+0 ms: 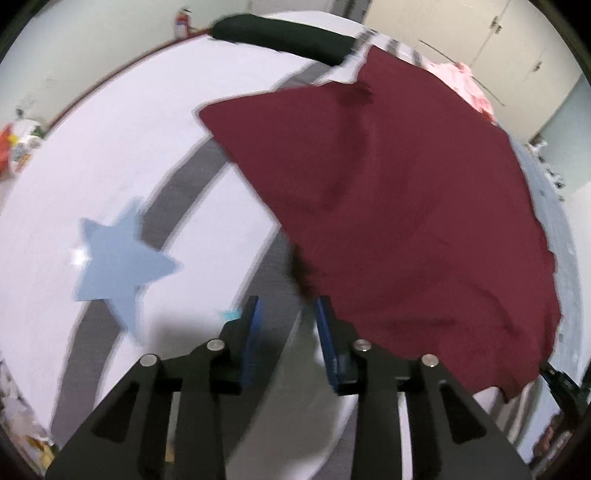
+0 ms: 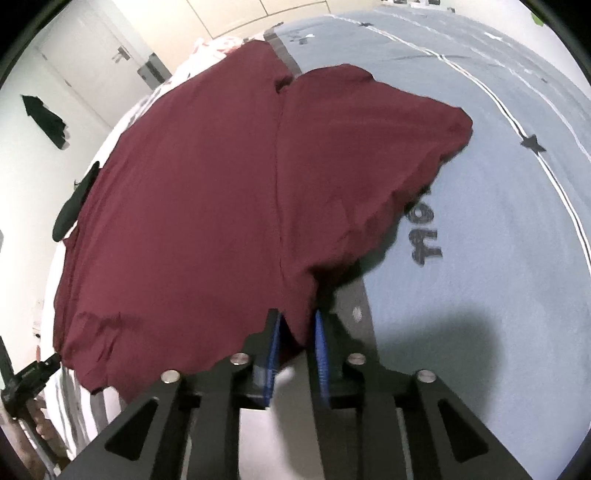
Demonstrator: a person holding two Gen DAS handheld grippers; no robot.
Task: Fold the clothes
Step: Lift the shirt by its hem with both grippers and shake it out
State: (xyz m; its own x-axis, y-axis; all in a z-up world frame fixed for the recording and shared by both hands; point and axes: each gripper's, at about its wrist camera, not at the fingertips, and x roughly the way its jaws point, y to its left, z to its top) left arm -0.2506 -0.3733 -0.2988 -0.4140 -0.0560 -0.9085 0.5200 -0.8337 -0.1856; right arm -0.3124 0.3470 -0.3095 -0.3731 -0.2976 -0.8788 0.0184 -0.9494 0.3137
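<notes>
A dark red garment (image 1: 399, 206) lies spread on the bed; in the right wrist view (image 2: 207, 206) one part is folded over onto the rest along a crease. My left gripper (image 1: 288, 306) is open, its blue pads (image 1: 255, 332) apart, with the garment's near corner just beyond the right pad. My right gripper (image 2: 297, 325) has its jaws apart with the garment's near edge hanging between the blue pads (image 2: 320, 350); the cloth looks loose, not pinched.
The bed cover is white with grey bands and a blue star (image 1: 118, 262) on the left, and light blue with dark lettering (image 2: 424, 236) on the right. A dark cushion (image 1: 284, 33) and pink cloth (image 1: 469, 85) lie at the far end. A door (image 2: 96, 62) stands behind.
</notes>
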